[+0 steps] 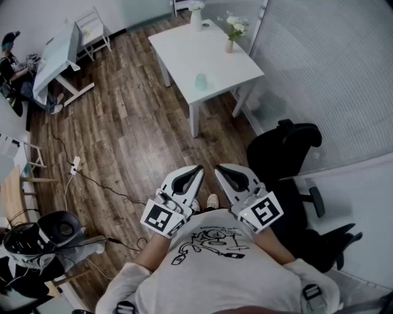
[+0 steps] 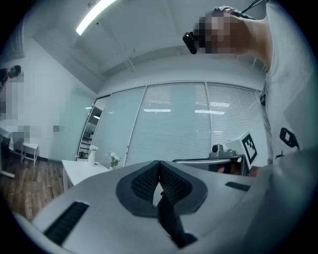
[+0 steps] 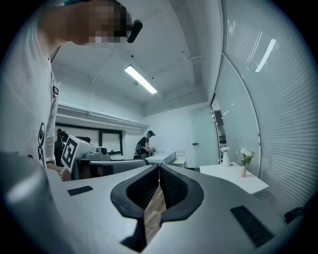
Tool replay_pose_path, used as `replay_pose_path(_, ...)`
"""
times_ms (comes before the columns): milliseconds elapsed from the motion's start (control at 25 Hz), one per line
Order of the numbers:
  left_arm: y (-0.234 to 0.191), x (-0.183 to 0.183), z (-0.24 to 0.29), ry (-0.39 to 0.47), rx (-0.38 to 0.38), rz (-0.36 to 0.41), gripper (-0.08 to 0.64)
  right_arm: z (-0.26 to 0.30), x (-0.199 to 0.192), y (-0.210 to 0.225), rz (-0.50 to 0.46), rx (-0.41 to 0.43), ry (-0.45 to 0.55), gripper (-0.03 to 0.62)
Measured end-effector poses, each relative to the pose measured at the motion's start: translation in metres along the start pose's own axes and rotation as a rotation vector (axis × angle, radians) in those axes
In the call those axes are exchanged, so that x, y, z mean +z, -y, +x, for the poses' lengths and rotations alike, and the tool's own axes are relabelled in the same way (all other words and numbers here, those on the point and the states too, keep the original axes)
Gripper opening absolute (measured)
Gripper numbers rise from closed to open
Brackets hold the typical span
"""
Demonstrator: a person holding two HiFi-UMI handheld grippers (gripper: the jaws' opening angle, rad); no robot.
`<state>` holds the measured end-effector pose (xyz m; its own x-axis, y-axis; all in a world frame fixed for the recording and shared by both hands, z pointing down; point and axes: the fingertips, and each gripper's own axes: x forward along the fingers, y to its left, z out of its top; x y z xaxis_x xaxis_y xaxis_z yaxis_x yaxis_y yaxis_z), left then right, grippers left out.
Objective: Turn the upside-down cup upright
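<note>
Step zero here, honestly: nothing about the cup is under way, I'm just standing back with both tools tucked in near my chest. My left tongs are pressed together with nothing between them. The right tongs are the same, pads meeting and empty. Both point level, out into the room.

The cup sits on the white counter across the wooden floor, near the edge closest to me and well apart from either of the tongs. It's a small pale thing from here, too small for me to tell which way up it is, so I'm going by the task that it's mouth-down. A vase of flowers and a second vase stand further back on the same counter, clear of the cup.

Next move, as I see it: walk over, get the cup in front of one of the tongs, spread them, and come in from the side so I can pinch the wall and roll it over. A black office chair stands off to my right, so I'd steer a bit left of it.
</note>
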<state>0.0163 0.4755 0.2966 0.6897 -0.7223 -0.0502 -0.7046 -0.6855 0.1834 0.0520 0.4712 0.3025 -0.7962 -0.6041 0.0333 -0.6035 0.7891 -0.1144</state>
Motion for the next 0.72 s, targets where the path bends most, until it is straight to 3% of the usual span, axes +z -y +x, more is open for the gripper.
replay_pose_path(720,-0.028,0.001,-0.027,-0.019,-0.007,-0.007,0.005,0.026,-0.004,-0.018,0.017,-0.008,-0.008,0.04)
